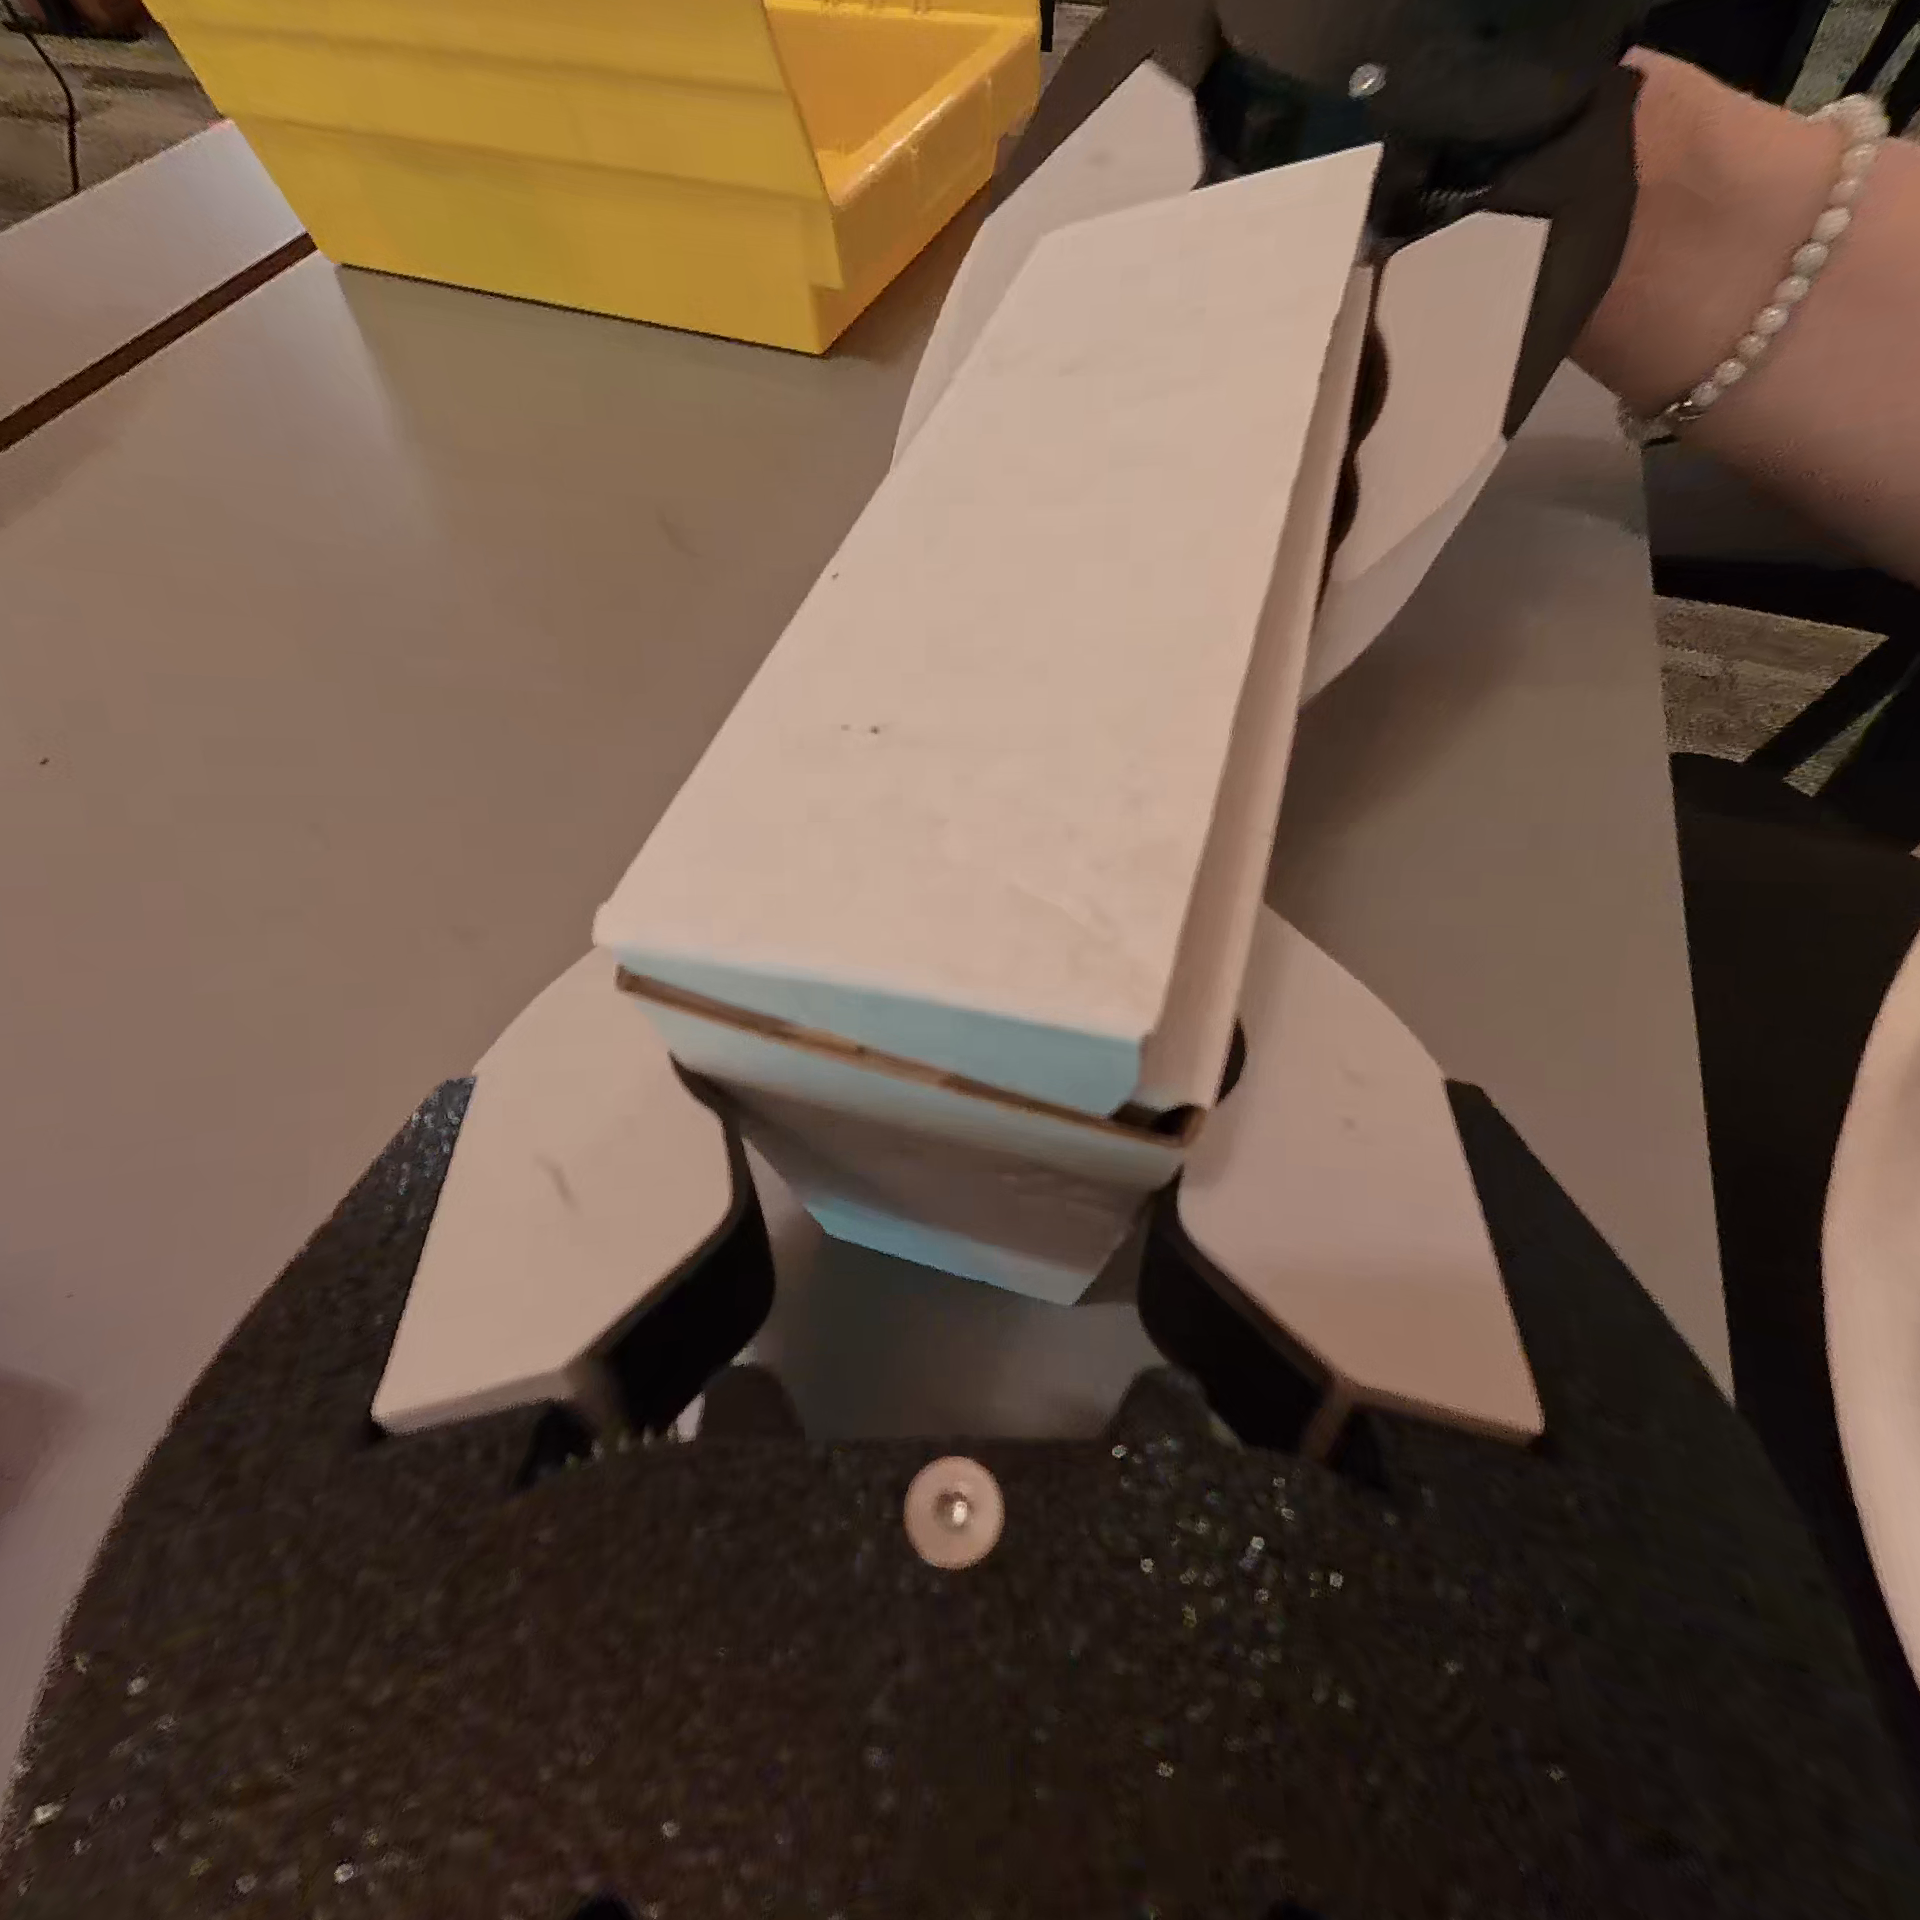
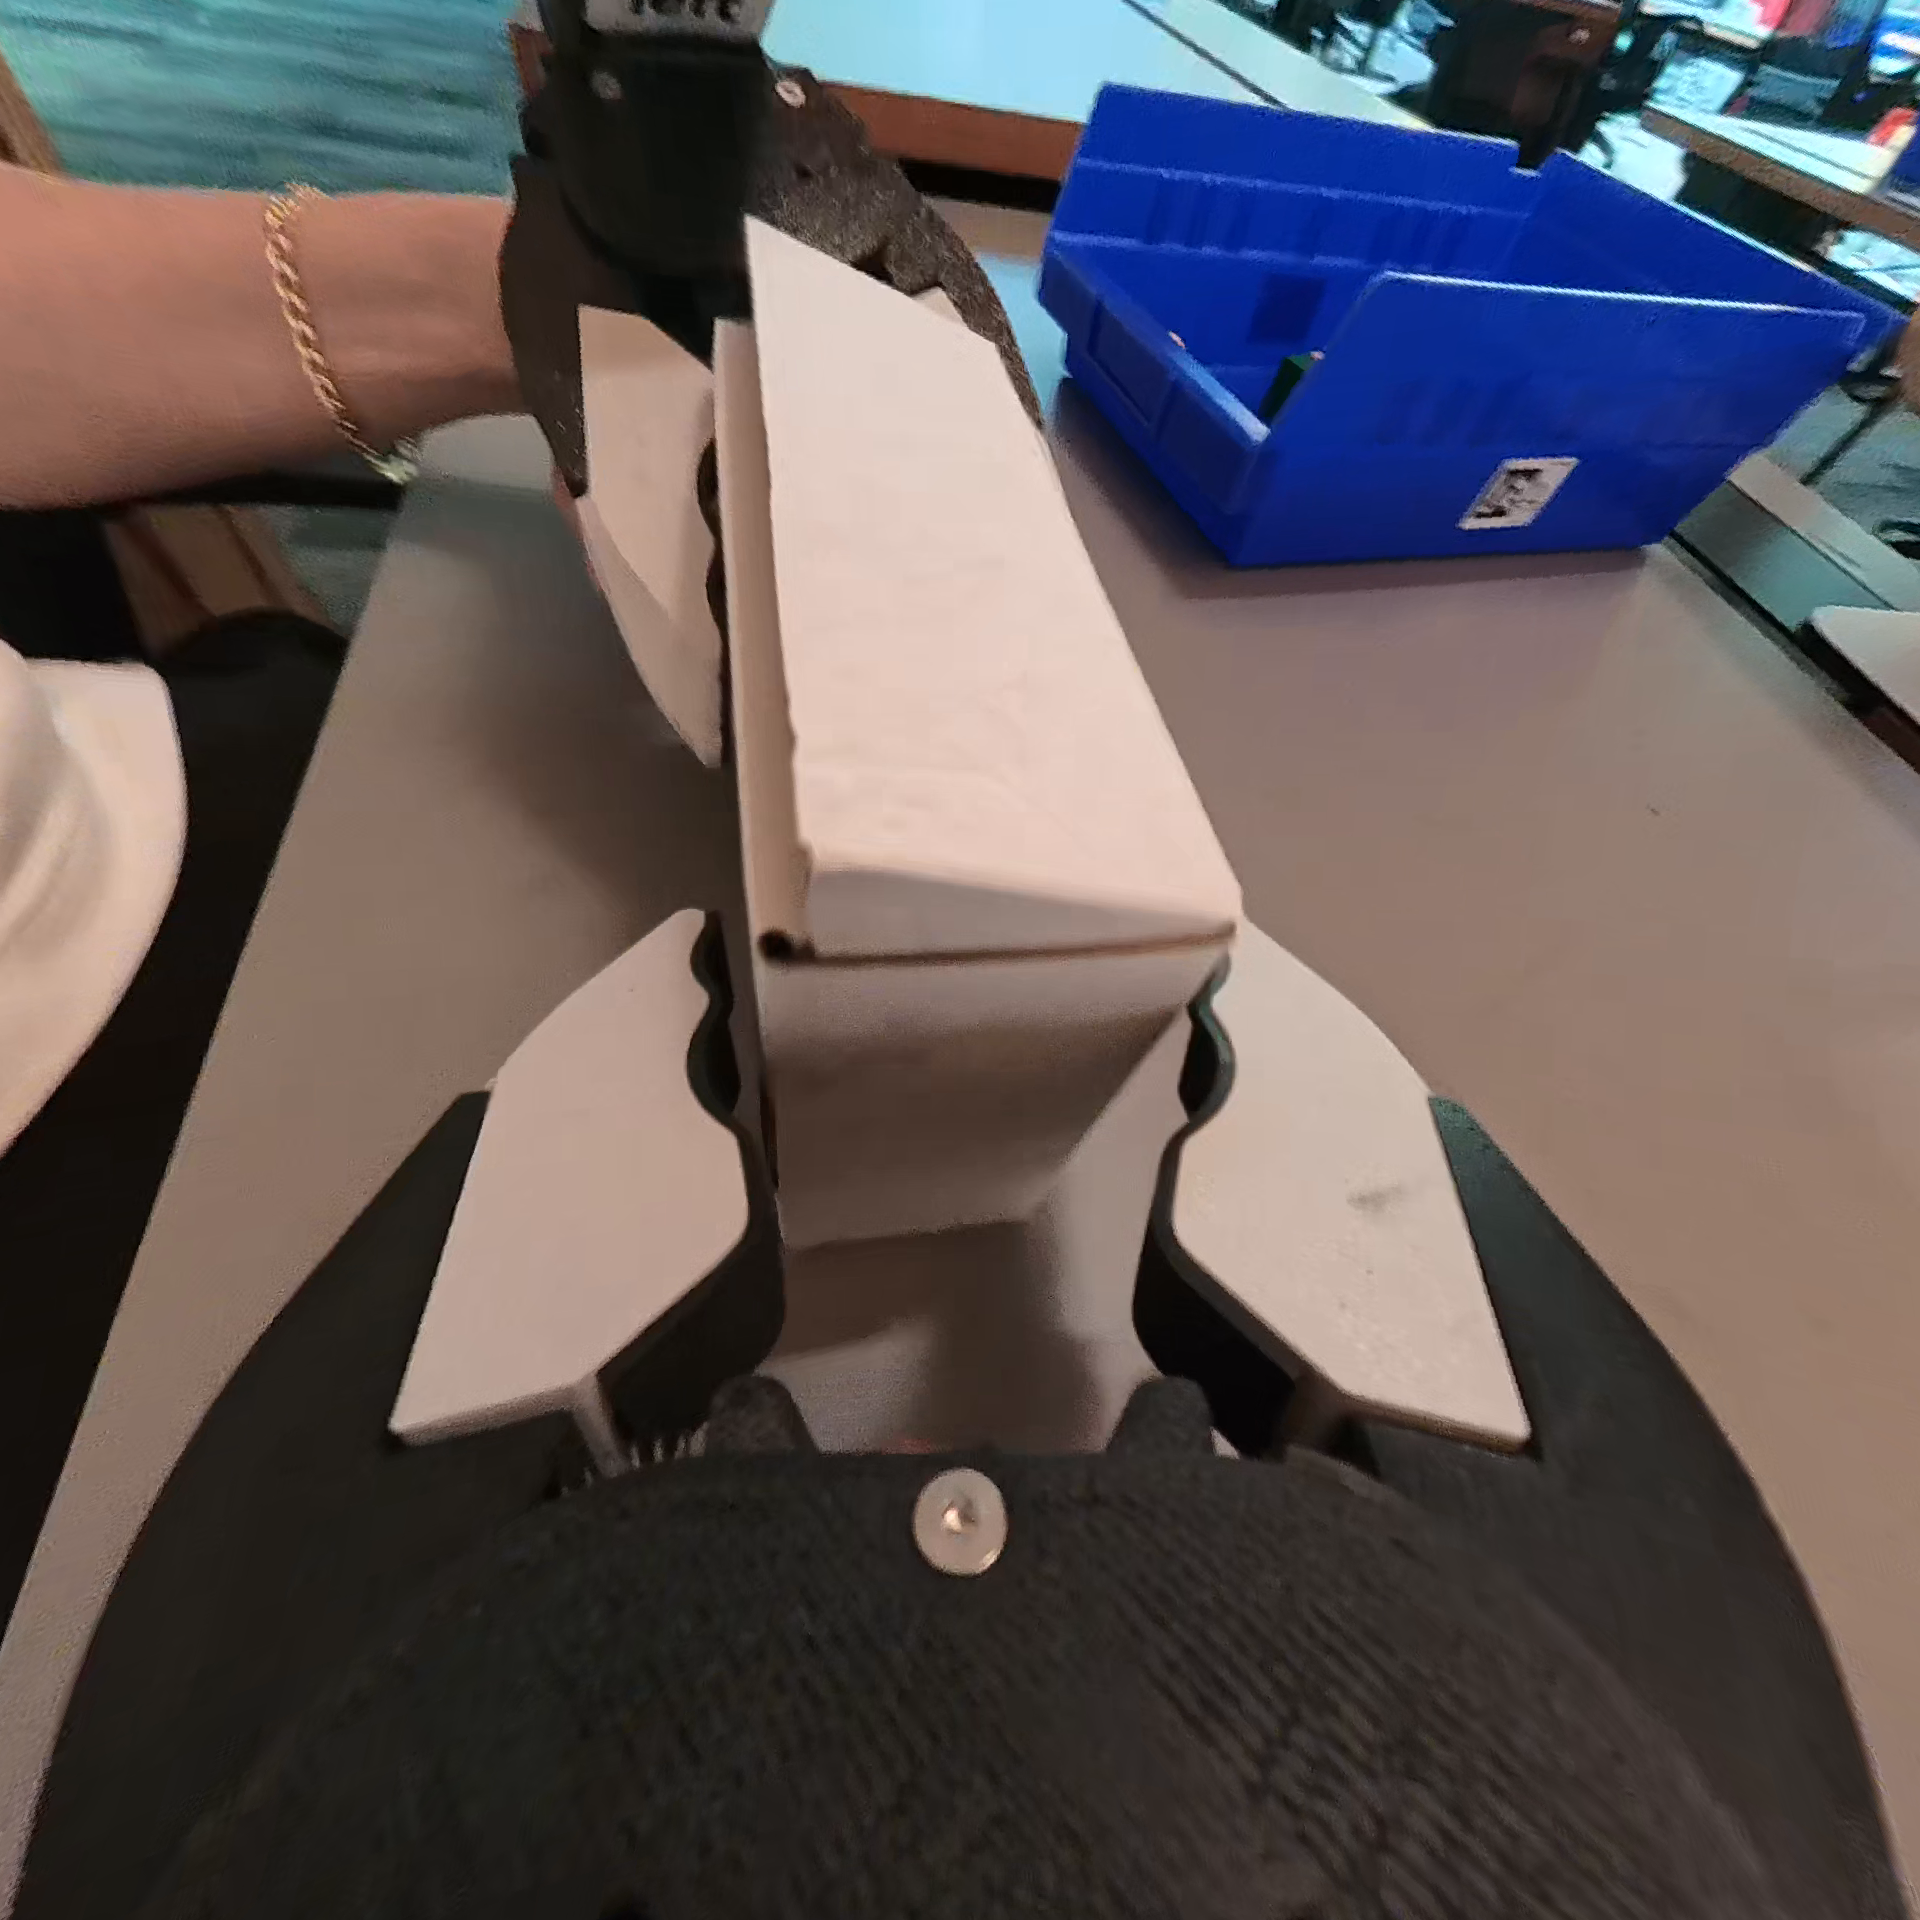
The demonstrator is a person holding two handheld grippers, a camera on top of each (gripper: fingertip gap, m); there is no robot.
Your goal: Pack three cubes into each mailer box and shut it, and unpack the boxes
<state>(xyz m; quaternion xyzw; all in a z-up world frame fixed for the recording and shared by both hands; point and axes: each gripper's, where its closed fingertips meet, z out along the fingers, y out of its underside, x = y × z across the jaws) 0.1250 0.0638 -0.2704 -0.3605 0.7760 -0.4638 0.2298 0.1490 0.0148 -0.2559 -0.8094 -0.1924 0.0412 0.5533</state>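
Note:
One long white mailer box [image 1: 997, 644] lies lengthwise between my two grippers over the grey table [image 1: 312, 675]. Its lid is down and nothing inside shows. My left gripper [image 1: 935, 1039] is shut on the near end in the left wrist view, a finger on each side wall. My right gripper [image 2: 966, 997] is shut on the other end of the box [image 2: 935, 623]. Each gripper also shows at the far end of the other's view: the right one [image 1: 1382, 312], the left one [image 2: 707, 364]. No cubes are in view. I cannot tell whether the box touches the table.
A yellow bin [image 1: 623, 156] stands at the back left in the left wrist view. A blue bin [image 2: 1455, 343] with something green inside stands at the back right in the right wrist view. The person's wrists wear bracelets. The table edge [image 1: 1683, 831] runs close beside the box.

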